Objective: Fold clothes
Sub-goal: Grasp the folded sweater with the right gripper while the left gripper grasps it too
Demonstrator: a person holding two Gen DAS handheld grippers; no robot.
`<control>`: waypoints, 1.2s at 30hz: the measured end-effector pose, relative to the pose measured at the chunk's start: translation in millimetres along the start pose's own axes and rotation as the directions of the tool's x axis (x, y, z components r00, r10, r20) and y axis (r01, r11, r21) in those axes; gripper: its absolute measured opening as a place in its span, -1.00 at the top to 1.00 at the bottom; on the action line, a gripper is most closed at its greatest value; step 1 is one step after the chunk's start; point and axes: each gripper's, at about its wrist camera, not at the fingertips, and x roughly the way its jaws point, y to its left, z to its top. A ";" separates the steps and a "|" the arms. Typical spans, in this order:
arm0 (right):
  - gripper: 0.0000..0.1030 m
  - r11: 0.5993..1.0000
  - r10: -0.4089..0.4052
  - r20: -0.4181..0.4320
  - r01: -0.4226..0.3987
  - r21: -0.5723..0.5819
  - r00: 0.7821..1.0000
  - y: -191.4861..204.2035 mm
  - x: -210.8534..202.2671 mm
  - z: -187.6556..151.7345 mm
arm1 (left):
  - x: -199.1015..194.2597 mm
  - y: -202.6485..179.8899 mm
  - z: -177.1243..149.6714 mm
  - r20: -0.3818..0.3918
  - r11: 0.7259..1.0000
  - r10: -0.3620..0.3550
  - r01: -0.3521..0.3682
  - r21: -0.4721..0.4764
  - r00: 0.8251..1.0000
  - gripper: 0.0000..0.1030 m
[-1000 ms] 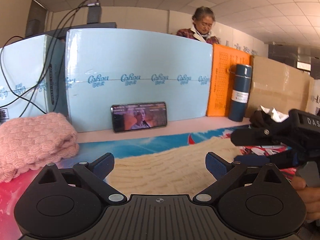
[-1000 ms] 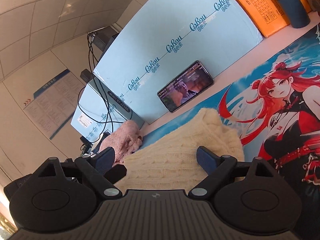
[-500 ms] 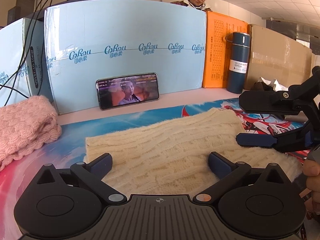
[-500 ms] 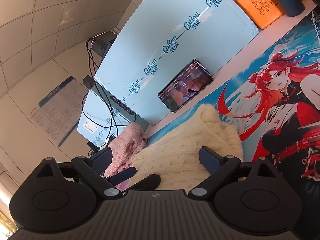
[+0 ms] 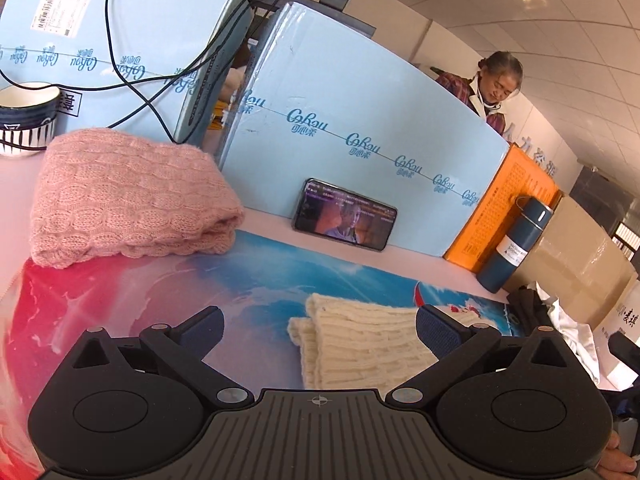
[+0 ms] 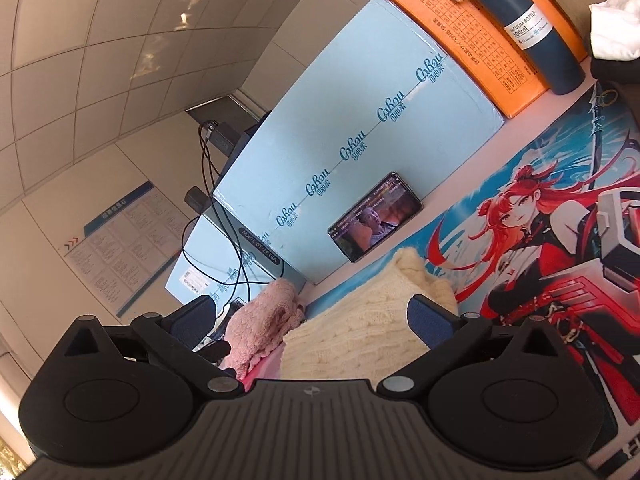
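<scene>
Where mat [image 5: 120,304] spreads, tiled ceiling [image 6: 80,40].

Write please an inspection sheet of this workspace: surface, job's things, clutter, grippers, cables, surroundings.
Surface: printed anime desk mat on a pale table.
Job's things: cream knit sweater folded on the mat; pink knit sweater folded, at the mat's left end.
Clutter: phone playing video, leaning on a blue foam board; blue vacuum bottle; striped bowl; dark and white cloth pile.
Grippers: left gripper open, above the cream sweater's edge; right gripper open over the cream sweater.
Cables: black cables draped over the blue box.
Surroundings: woman behind the board; orange board.
</scene>
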 end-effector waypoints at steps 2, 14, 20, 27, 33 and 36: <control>-1.00 0.994 -0.105 -0.049 0.107 0.027 0.993 1.3 -9.9 -0.7 | 9.8 1.8 6.2 -0.024 1.000 -0.021 0.021 -0.001 0.999 -1.00; -1.00 0.947 -0.150 -0.298 0.224 0.231 0.943 -4.6 -21.0 -23.2 | 95.6 23.1 11.7 -0.165 0.967 -0.183 0.147 -0.208 0.969 -1.00; -1.00 0.943 -0.123 -0.342 0.217 0.253 0.932 -4.1 4.1 -29.8 | 100.3 23.1 -1.2 -0.170 0.958 -0.238 0.203 -0.201 0.956 -1.00; -1.00 0.939 -0.160 -0.296 0.238 0.249 0.942 1.0 28.1 -34.5 | 97.9 9.7 -8.8 -0.176 0.972 -0.229 0.213 -0.104 0.957 -1.00; -0.98 0.935 -0.208 -0.237 0.263 0.236 0.949 3.4 37.8 -33.7 | 97.1 1.1 -14.0 -0.204 0.963 -0.270 0.263 -0.061 0.941 -0.99; -0.89 0.939 -0.239 -0.215 0.282 0.200 0.947 7.6 42.6 -36.5 | 97.5 -6.8 -17.7 -0.210 0.963 -0.268 0.270 -0.019 0.940 -0.99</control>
